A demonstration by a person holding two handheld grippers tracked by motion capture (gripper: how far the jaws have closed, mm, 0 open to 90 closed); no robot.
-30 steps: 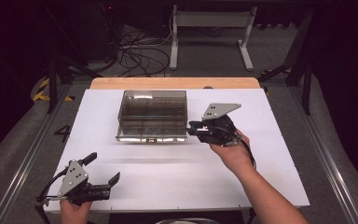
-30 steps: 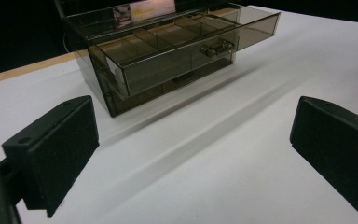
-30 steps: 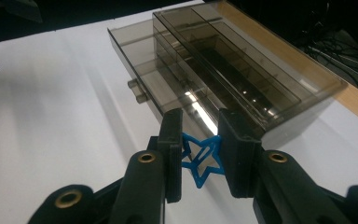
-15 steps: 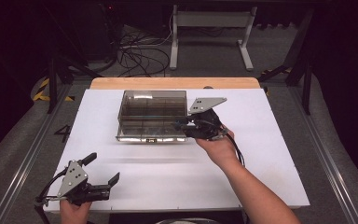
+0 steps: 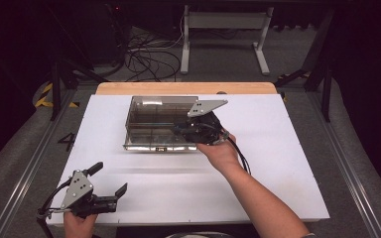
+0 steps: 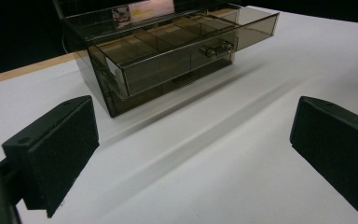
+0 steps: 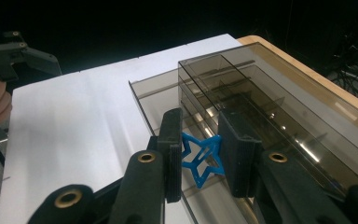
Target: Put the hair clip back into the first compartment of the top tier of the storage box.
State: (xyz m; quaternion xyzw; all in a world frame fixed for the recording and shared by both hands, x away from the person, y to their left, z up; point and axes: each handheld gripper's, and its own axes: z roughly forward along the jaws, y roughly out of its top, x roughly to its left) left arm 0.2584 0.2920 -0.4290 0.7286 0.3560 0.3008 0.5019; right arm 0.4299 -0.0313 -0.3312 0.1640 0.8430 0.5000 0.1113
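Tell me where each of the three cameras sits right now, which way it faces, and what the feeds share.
High view: above the person's side, looking forward and down on the white table; both forearms show, left tongs near the front edge, right tongs at the smoked drawer box.
Left gripper view: rides the left tongs, low over the table, facing the drawer box; jaws wide apart.
Right gripper view: rides the right tongs, over the open drawer; jaws pinch a blue star.
Shared: all show the drawer box.
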